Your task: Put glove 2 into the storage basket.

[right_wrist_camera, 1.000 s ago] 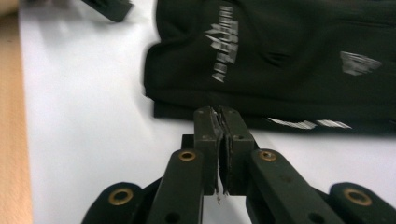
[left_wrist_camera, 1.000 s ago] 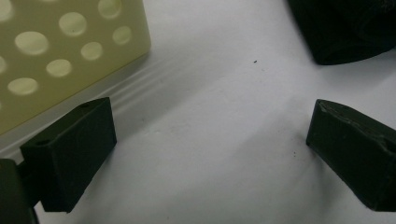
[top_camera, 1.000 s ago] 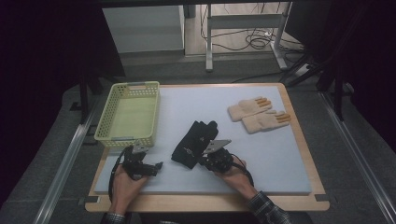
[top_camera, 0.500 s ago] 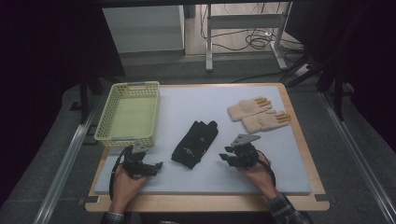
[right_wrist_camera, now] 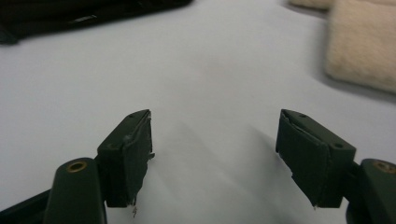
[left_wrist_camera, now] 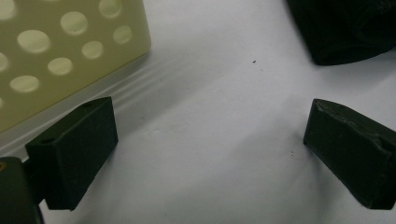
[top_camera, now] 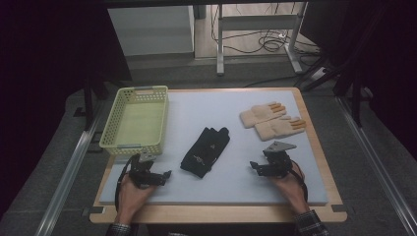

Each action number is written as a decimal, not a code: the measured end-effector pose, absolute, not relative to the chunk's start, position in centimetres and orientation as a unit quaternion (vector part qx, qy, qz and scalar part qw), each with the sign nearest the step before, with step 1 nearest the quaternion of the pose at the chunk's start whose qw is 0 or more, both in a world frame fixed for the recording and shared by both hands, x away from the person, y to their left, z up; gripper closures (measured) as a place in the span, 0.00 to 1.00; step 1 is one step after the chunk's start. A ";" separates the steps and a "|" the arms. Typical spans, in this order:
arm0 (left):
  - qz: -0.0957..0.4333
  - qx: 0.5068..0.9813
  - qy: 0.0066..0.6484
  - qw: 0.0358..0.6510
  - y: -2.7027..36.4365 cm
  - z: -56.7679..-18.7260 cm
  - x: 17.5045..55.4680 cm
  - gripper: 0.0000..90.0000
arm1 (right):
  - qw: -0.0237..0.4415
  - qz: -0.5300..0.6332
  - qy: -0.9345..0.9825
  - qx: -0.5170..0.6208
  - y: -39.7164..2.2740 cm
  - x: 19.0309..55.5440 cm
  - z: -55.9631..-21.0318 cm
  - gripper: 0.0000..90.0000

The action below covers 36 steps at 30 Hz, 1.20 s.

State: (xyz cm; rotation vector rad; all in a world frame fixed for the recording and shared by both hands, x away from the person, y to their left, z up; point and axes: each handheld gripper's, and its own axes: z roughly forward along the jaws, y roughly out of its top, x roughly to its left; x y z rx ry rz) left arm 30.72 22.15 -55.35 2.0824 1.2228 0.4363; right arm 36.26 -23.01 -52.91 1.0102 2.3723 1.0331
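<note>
- The high view looks forward and down from above the person's side of the pale grey foam-topped table (top_camera: 255,182), far enough to take in all four edges and the floor beyond the far edge.
- The left gripper view sits very near the table top by the near left corner, facing along its own jaws; it shares with the high view the pale yellow perforated plastic basket (left_wrist_camera: 56,51) (top_camera: 135,120) and the black fabric glove (left_wrist_camera: 345,28) (top_camera: 206,150).
- The right gripper view, equally low near the near edge, faces the far edge; it shares that glove (right_wrist_camera: 84,14) and the cream fleece mittens (right_wrist_camera: 364,46) (top_camera: 273,120).

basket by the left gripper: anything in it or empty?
Empty: the high view shows the yellow basket's bare floor, with both glove pairs lying outside on the mat.
</note>
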 end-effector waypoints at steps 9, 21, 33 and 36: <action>0.150 0.801 0.462 0.350 21.5 -54.7 30.3 0.04 | 0.183 0.354 0.840 0.368 -23.2 36.5 -53.2 0.24; 0.127 0.807 0.447 0.364 18.7 -53.7 30.5 0.04 | 0.188 0.353 0.840 0.367 -23.1 36.4 -53.3 0.24; 0.122 0.813 0.420 0.385 15.6 -50.8 32.2 0.04 | 0.194 0.352 0.840 0.364 -23.1 36.3 -53.3 0.24; 0.118 0.811 0.424 0.386 15.2 -50.1 32.9 0.03 | 0.195 0.352 0.840 0.363 -23.0 36.3 -53.3 0.24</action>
